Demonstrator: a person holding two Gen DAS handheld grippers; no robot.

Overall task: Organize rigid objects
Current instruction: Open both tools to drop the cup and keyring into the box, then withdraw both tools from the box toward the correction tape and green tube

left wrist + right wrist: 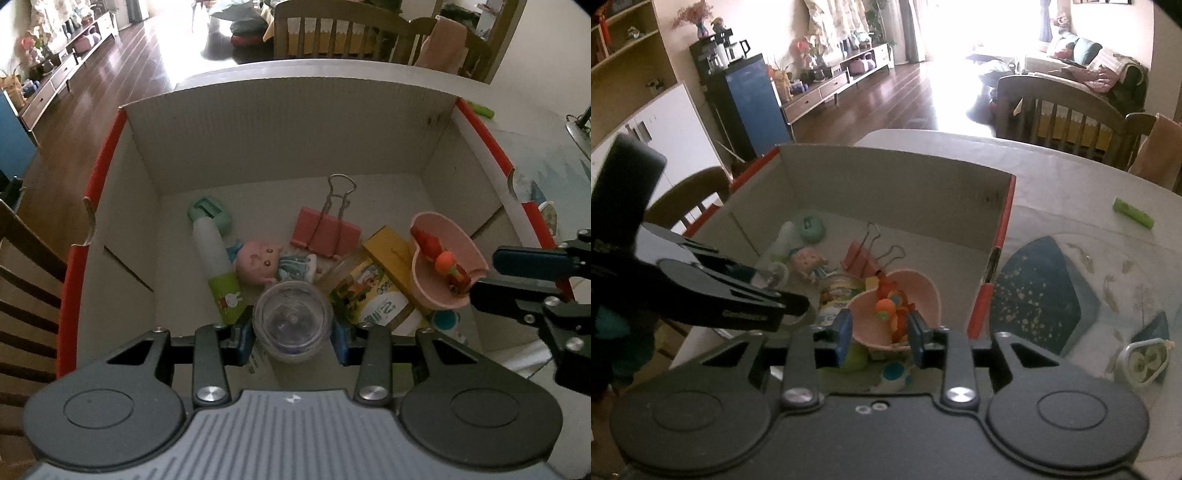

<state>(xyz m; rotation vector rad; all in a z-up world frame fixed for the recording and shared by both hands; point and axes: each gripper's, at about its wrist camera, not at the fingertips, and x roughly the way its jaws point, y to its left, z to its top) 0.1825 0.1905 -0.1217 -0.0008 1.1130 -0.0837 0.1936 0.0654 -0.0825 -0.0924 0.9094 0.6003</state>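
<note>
Your left gripper (pixel 293 334), low centre of its own view, has its blue pads closed on a clear plastic bottle (pixel 293 319), seen end-on over the near part of the cardboard box (pixel 288 122). Thin-walled, light, smooth: it will likely slip or dent if you squeeze harder, so keep the hold across the round body.

Your right gripper (pixel 877 338) stands part open, pads astride the near rim of the pink heart-shaped bowl (pixel 923 291) but not visibly pressing it. Whether they touch the rim, you cannot tell. The bowl sits tilted on the clutter in the box's lower right corner, an orange and red toy (pixel 892 306) loose inside. Rigid and light, I'd judge; take it by the rim and keep it level, or the toy may spill.

Also in the box: pink binder clip (pixel 325 230), doll (pixel 264 260), white tube (pixel 218 258) with a rabbit drawing.

Writing: the yellow-green labelled jar (pixel 369 295) carries characters too blurred to read. No brand legible.
</note>
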